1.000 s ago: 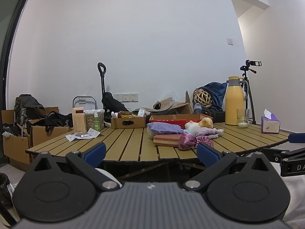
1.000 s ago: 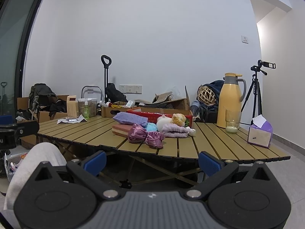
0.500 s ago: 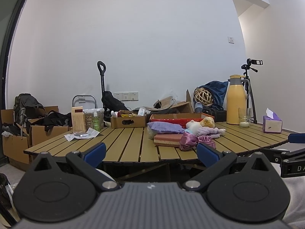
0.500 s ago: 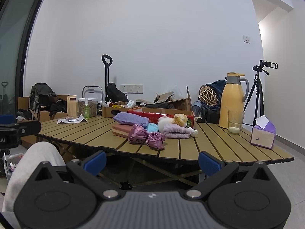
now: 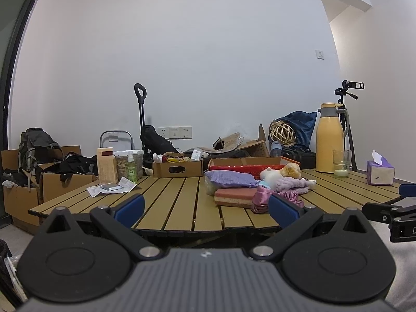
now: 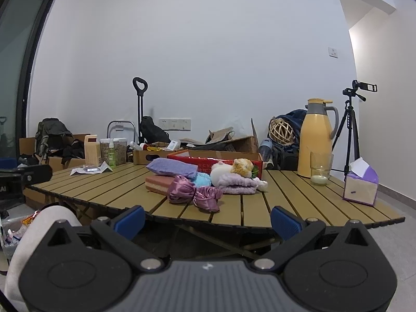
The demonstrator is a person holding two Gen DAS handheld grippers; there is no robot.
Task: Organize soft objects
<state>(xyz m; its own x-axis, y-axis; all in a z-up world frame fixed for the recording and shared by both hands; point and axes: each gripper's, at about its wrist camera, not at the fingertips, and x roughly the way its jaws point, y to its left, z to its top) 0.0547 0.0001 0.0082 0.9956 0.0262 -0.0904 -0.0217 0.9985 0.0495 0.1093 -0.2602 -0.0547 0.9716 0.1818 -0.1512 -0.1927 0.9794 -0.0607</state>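
The soft things are lying bunched together near the middle of the slatted table point(image 6: 260, 208): a satin bow point(image 6: 193, 193) nearest the front edge, a pink sponge point(image 6: 157, 183) just behind it, a purple pillow point(image 6: 171, 167) overlapping the sponge, a small blue plush point(image 6: 202, 180), a folded lilac cloth point(image 6: 238, 185), and a white-and-orange plush point(image 6: 231, 169) resting against a red-fronted box point(image 6: 215, 160). All of them are looking light and yielding, so they are likely to squash rather than slip; the satin is probably the slickest, and pinching the bow at its gathered knot is looking like the surest hold, while the sponge is asking for a grip across its long edges. The right gripper point(image 6: 206, 217) is hovering below and short of the table edge, spread wide with nothing between its pads, the bow almost straight ahead of it. The left gripper point(image 5: 206, 208) is likewise gaping and empty, low before the front edge, with the pile sitting ahead and to its right, the bow point(image 5: 275, 197) closest.
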